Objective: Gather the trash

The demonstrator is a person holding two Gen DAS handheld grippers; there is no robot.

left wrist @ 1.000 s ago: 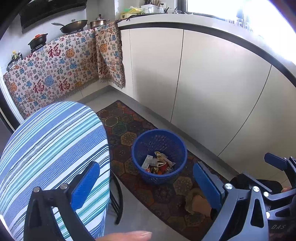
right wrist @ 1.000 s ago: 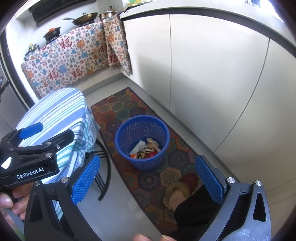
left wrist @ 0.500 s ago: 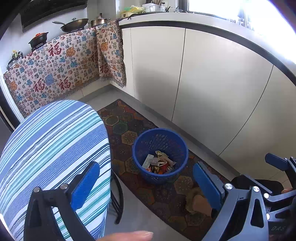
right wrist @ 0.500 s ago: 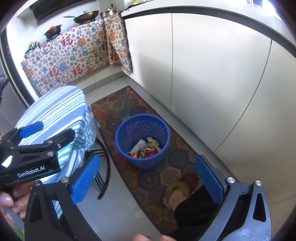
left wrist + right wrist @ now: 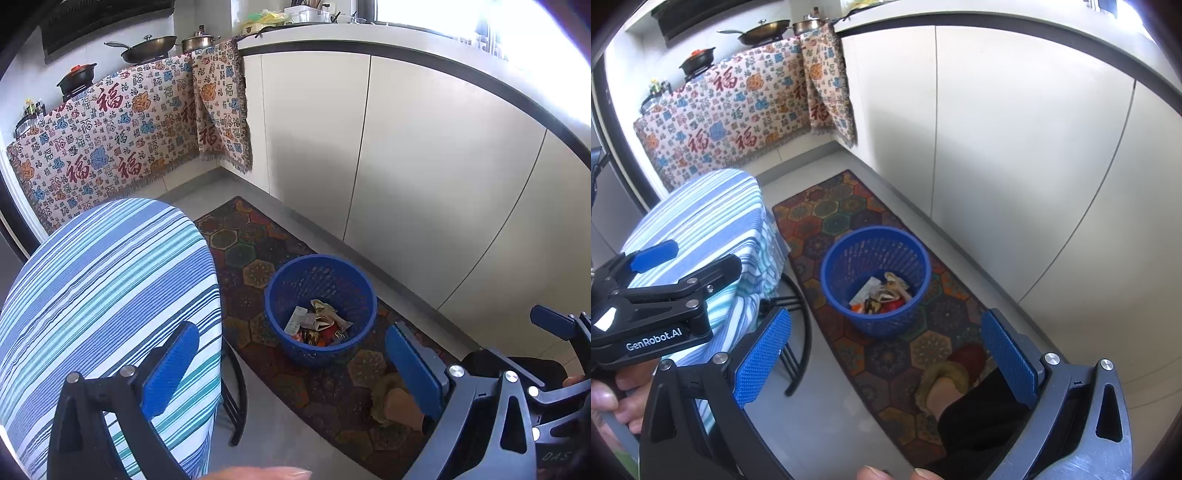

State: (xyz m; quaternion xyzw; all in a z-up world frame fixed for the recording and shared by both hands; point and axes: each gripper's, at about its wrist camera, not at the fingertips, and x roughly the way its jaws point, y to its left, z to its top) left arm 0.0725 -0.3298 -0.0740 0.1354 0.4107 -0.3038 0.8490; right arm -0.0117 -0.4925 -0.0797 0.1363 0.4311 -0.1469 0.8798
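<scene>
A blue mesh wastebasket (image 5: 875,280) holding crumpled wrappers (image 5: 881,293) stands on a hexagon-patterned rug (image 5: 886,350) beside white cabinets (image 5: 997,147). The right gripper (image 5: 886,360), jaws wide apart and empty, hangs above; the left gripper (image 5: 665,266) hovers over a striped tablecloth (image 5: 701,218).

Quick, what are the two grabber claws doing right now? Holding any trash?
Left gripper: open, holding nothing.
Right gripper: open, holding nothing.
The trash lies in the blue basket.

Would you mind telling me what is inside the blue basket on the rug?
The blue basket holds crumpled paper and wrappers, white, tan and red. Whatever lies beneath that pile, at the bottom, is covered.
</scene>
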